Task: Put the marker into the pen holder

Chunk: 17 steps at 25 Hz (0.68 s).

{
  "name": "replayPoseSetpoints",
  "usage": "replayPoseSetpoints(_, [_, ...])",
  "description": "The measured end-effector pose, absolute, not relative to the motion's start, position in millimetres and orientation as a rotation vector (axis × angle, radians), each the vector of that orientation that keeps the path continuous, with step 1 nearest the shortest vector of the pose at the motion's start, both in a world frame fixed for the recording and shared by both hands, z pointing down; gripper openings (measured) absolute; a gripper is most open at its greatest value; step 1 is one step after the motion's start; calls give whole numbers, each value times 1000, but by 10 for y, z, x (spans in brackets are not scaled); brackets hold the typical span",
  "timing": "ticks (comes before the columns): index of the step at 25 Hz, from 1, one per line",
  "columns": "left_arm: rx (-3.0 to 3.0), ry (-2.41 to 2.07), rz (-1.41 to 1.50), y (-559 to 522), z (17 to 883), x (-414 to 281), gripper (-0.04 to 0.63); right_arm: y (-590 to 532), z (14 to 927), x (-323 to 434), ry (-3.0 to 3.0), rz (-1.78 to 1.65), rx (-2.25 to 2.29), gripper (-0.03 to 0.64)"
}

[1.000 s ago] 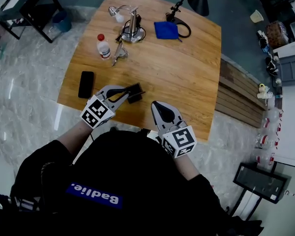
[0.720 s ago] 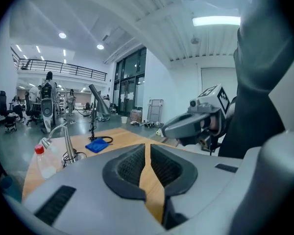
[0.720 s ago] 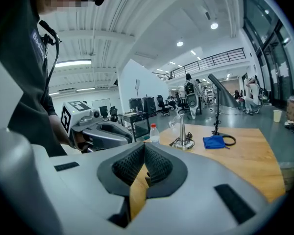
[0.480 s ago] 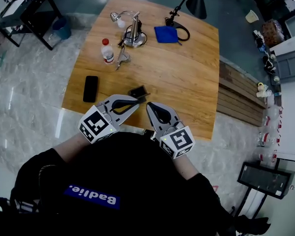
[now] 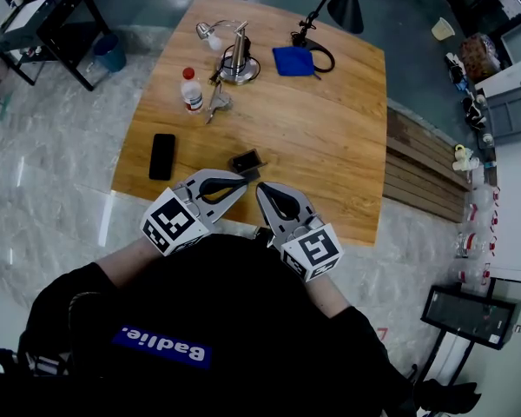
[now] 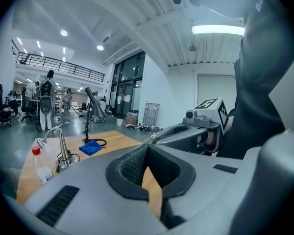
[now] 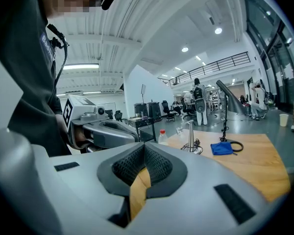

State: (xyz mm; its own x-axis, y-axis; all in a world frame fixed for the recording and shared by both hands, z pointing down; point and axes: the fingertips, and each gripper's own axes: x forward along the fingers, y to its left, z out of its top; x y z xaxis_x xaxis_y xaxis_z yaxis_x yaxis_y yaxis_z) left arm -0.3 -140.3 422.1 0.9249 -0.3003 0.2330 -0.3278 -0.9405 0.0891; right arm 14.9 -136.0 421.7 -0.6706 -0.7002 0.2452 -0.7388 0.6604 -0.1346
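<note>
The pen holder (image 5: 246, 161) stands on the table (image 5: 330, 146); the marker is too small to make out. Just nearer than the holder, the left gripper (image 5: 241, 186) and right gripper (image 5: 261, 190) hover side by side, each with its jaws pressed together on nothing. Nearer still, the person's shirt (image 5: 200, 302) reads "Badlie." A phone (image 5: 162, 156) lies left of the holder.

Bright, even indoor light; fisheye bending in both gripper views.
Ceiling lamp (image 6: 218, 29) glows at 1 o'clock in the left gripper view. Floor (image 5: 52, 146) shows glare streaks at 9 o'clock in the head view. Gripper-view corners are black; nearest foreground is soft.
</note>
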Motion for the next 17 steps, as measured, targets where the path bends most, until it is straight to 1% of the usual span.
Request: replayPoseSetpoints(17, [2921, -482, 315, -1393, 4228, 50, 9, -1349, 4241, 231, -2692, 319, 1158, 3])
